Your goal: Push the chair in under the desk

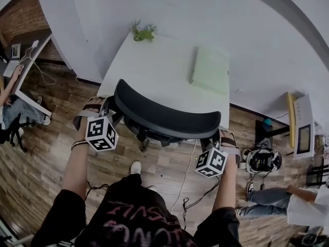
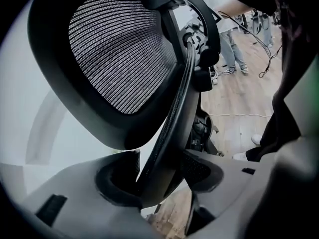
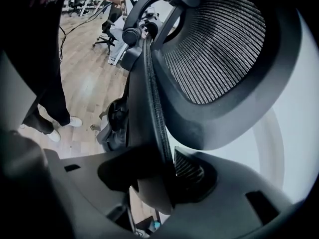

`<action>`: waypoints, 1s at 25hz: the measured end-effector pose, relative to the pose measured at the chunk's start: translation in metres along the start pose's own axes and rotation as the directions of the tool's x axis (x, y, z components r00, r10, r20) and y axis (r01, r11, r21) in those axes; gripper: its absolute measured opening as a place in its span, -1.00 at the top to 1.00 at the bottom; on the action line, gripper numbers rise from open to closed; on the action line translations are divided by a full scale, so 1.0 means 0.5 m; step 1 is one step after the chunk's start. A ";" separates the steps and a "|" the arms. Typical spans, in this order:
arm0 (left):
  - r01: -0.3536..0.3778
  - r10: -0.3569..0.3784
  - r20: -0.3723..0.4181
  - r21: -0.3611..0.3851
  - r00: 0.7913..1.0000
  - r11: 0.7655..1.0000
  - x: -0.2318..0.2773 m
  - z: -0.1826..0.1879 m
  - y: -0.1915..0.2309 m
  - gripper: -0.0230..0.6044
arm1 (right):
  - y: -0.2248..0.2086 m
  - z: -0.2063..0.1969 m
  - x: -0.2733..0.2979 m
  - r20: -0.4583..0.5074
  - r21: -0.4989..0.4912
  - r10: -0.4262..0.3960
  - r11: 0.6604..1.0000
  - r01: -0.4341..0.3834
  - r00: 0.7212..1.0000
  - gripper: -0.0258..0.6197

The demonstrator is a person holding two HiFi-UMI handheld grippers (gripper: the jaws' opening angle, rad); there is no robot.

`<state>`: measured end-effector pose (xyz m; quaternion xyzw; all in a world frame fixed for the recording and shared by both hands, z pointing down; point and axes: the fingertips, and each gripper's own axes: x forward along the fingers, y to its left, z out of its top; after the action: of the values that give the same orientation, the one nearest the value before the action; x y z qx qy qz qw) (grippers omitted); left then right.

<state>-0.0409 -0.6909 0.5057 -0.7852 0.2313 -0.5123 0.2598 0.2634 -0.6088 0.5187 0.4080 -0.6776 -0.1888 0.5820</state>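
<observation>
Left gripper (image 2: 160, 176) and right gripper (image 3: 162, 178) are each clamping one end of the chair (image 1: 164, 118) backrest, jaws spread wide around its rim. Backrest is running left-right at frame centre; desk (image 1: 159, 68) is lying directly beyond, toward upper frame.

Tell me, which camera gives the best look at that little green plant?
The head view. It looks down on the plant standing at the far left corner of the white desk, beyond the chair. Neither gripper view shows the plant; the chair's mesh back fills most of both.
</observation>
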 end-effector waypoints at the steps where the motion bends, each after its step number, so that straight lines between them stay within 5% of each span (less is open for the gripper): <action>1: -0.003 0.003 0.004 0.000 1.000 1.000 0.001 0.001 0.001 0.11 | -0.001 -0.001 0.000 0.001 0.001 -0.001 1.000 0.001 1.000 0.26; 15: -0.018 0.020 0.047 -0.048 0.999 0.999 -0.036 0.003 0.002 0.10 | -0.016 -0.023 -0.042 0.062 0.110 -0.132 0.986 0.125 0.989 0.17; 25: -0.093 0.112 0.099 -0.181 0.989 0.979 -0.122 0.018 -0.020 0.11 | -0.038 -0.064 -0.168 0.073 0.281 -0.298 0.922 0.267 0.952 0.32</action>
<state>-0.0541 -0.6437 0.4674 -0.8187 0.3015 -0.4324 0.2277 0.2991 -0.5482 0.4593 0.5649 -0.6629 -0.2004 0.4486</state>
